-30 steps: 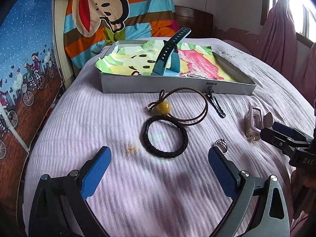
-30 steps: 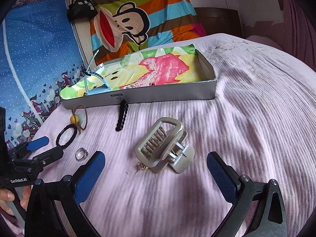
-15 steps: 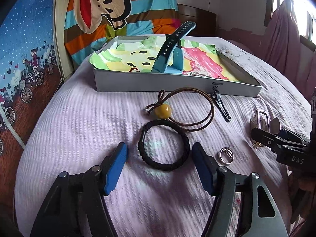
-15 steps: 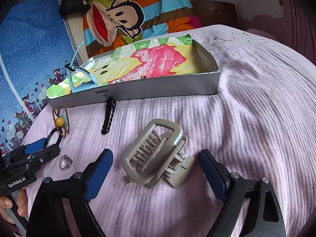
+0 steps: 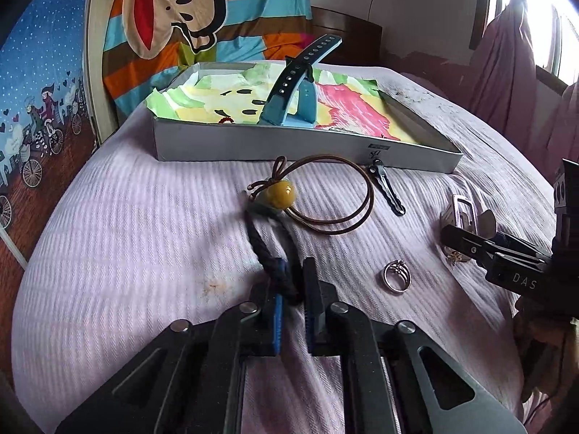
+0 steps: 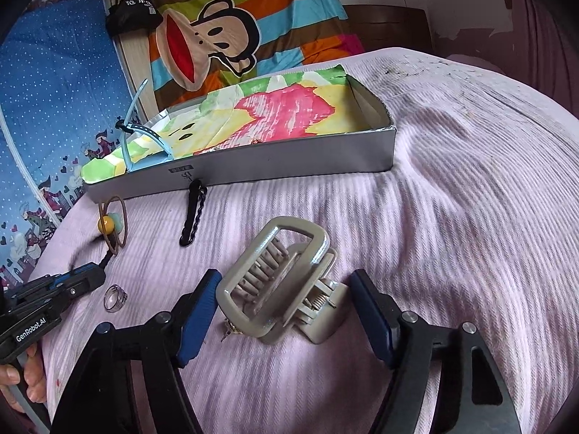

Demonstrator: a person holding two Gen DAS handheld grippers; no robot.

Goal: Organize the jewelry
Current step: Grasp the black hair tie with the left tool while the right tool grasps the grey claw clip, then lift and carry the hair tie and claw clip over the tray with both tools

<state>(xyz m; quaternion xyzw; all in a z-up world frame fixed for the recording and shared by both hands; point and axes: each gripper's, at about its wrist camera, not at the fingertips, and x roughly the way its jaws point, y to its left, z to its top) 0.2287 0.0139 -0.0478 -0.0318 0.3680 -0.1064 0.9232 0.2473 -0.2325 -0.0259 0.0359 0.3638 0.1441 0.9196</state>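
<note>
My left gripper is shut on the black braided hair tie, which is squeezed flat on the pink bedspread. Just beyond lie a brown cord loop with a yellow bead, a black hair clip and a silver ring. My right gripper is open, its jaws on either side of a beige claw clip, not touching it. A small gold earring lies by the clip. The grey tray with colourful paper holds a blue watch strap.
The tray's front wall stands across the bed behind the items. A striped monkey blanket and the headboard are behind it. A blue patterned wall runs along the left. Curtains hang at the right.
My left gripper moved forward and closed on the black hair tie, squeezing it flat. My right gripper moved forward so its open jaws flank the claw clip.
</note>
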